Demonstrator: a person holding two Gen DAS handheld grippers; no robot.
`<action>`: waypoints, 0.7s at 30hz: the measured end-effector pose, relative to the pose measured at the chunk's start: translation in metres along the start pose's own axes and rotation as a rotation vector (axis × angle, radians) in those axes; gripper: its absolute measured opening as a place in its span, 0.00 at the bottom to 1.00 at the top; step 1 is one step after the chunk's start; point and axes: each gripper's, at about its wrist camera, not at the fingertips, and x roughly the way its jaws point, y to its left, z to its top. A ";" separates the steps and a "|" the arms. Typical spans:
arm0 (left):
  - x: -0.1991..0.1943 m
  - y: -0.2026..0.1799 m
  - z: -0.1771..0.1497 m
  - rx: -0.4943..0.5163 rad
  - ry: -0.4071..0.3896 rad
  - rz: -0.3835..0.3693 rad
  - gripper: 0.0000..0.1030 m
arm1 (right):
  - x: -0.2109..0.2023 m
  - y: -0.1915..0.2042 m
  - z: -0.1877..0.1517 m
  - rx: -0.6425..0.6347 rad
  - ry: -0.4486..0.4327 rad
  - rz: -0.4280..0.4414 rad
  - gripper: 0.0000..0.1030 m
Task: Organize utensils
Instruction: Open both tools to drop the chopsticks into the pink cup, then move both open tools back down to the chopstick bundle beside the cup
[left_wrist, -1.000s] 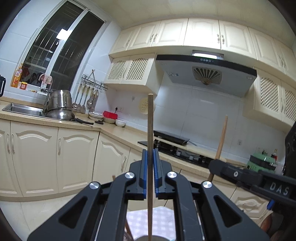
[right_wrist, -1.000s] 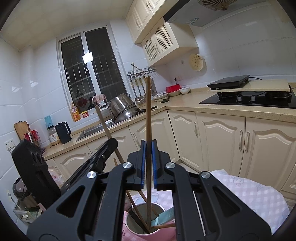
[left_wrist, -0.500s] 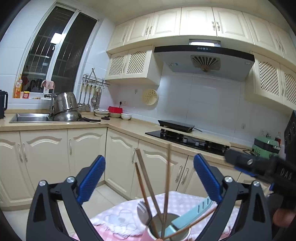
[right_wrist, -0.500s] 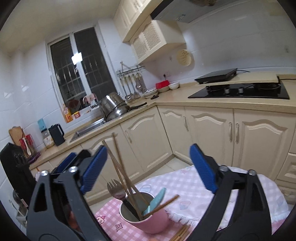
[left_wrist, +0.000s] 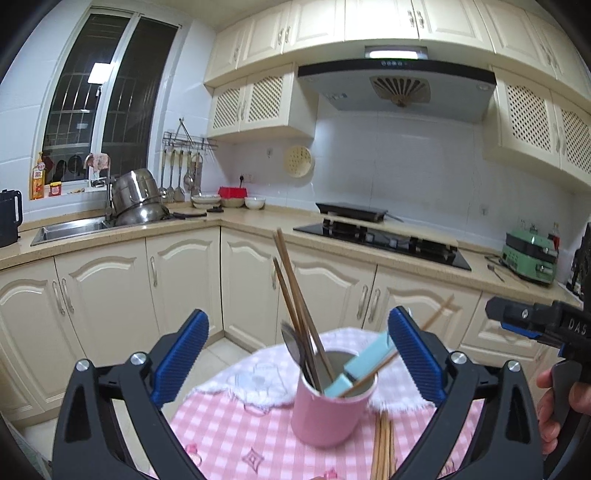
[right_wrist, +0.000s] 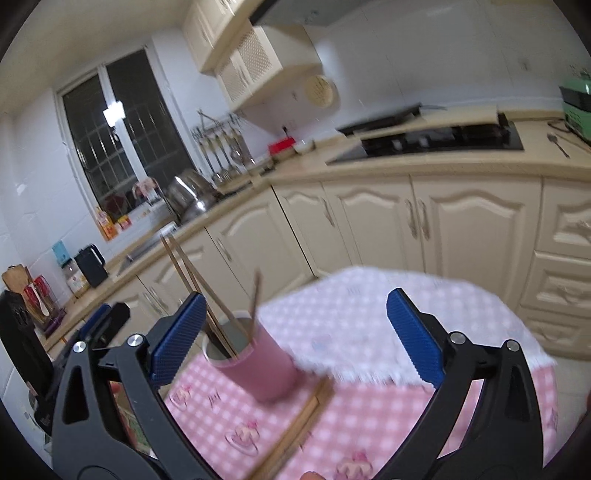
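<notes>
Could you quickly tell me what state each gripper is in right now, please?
Left gripper: open, holding nothing; its jaws have just been opening, with the cup beyond them.
Right gripper: open, holding nothing; jaws just opened too.

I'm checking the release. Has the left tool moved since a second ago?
Yes. The left tool has drawn back and tipped downward: the stove sits higher in its view, the pink cup now shows. Its jaws have just opened, empty.

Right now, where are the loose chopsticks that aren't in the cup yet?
The loose chopsticks lie flat on the pink checked tablecloth, just right of the pink cup in the left wrist view.
</notes>
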 end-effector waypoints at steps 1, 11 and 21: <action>-0.001 -0.001 -0.004 0.003 0.012 -0.002 0.93 | 0.000 -0.002 -0.006 0.005 0.021 -0.006 0.93; 0.004 -0.008 -0.045 0.071 0.165 -0.014 0.93 | 0.012 -0.004 -0.070 -0.005 0.216 -0.075 0.93; 0.026 -0.003 -0.085 0.111 0.355 -0.029 0.93 | 0.044 0.011 -0.125 -0.121 0.420 -0.186 0.93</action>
